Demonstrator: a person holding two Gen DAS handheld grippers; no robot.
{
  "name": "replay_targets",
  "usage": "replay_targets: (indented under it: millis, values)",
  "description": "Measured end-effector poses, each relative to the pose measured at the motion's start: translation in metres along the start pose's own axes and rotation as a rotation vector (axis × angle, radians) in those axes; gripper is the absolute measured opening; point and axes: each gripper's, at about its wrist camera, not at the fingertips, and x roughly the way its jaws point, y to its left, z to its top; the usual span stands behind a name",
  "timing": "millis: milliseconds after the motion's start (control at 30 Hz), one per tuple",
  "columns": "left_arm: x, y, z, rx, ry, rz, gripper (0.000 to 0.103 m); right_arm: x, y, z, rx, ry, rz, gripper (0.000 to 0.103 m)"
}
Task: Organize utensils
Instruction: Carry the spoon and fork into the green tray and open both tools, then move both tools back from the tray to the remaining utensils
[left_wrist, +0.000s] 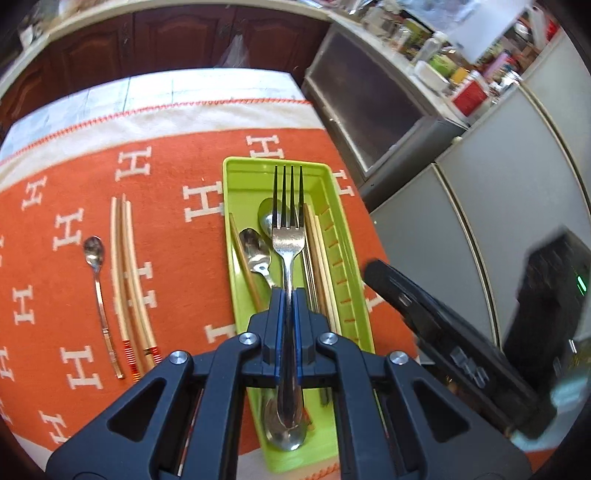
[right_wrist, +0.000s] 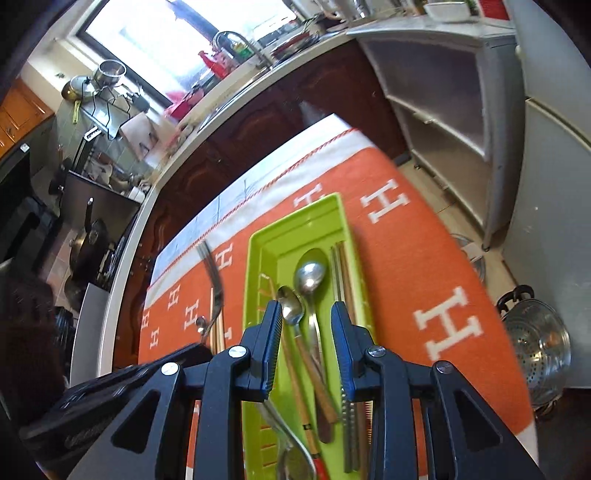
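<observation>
My left gripper (left_wrist: 288, 295) is shut on a steel fork (left_wrist: 288, 236) and holds it above the green tray (left_wrist: 236, 173), tines pointing away. The tray holds spoons (left_wrist: 255, 251) and chopsticks (left_wrist: 319, 258). Left of the tray on the orange cloth lie a small spoon (left_wrist: 96, 273) and several pale chopsticks (left_wrist: 127, 273). My right gripper (right_wrist: 306, 314) is open and empty above the same tray (right_wrist: 258, 243), over its spoons (right_wrist: 312, 280) and metal chopsticks (right_wrist: 338, 273). The held fork (right_wrist: 212, 269) shows blurred left of the tray in the right wrist view.
The orange cloth with white H letters (left_wrist: 166, 229) covers the table. Dark wooden cabinets (left_wrist: 166, 40) stand beyond its far edge. Grey cabinets (left_wrist: 461, 206) stand to the right. A steel colander (right_wrist: 535, 350) sits on the floor beside the table.
</observation>
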Motion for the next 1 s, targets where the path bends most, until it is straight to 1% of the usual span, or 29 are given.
replay_targets:
  millis: [133,233,433,567,767,833,900,1000]
  values:
    - [0.026,0.006,0.009,-0.058,0.017,0.059,0.002,-0.006,-0.005,0.0,0.013,-0.006,-0.001,0.028]
    - [0.036,0.006,0.014,-0.051,0.005,0.09,0.003,-0.018,-0.018,-0.005,0.017,-0.001,0.006,0.028]
    - [0.033,0.011,0.019,-0.044,-0.002,0.09,0.003,-0.02,-0.018,-0.007,0.011,0.002,0.013,0.028]
    - [0.018,0.021,0.014,-0.051,-0.006,0.101,0.003,-0.02,-0.01,-0.01,-0.002,0.01,0.01,0.028]
    - [-0.014,0.04,-0.007,-0.011,-0.033,0.171,0.003,-0.019,0.012,-0.022,-0.058,0.04,0.0,0.028]
    - [-0.029,0.048,-0.018,0.003,-0.054,0.199,0.003,-0.019,0.025,-0.029,-0.083,0.05,-0.002,0.031]
    - [-0.043,0.059,-0.026,0.002,-0.076,0.225,0.003,-0.022,0.035,-0.035,-0.105,0.051,-0.002,0.037]
    - [-0.066,0.078,-0.039,-0.015,-0.114,0.259,0.008,-0.026,0.058,-0.047,-0.153,0.059,-0.003,0.037]
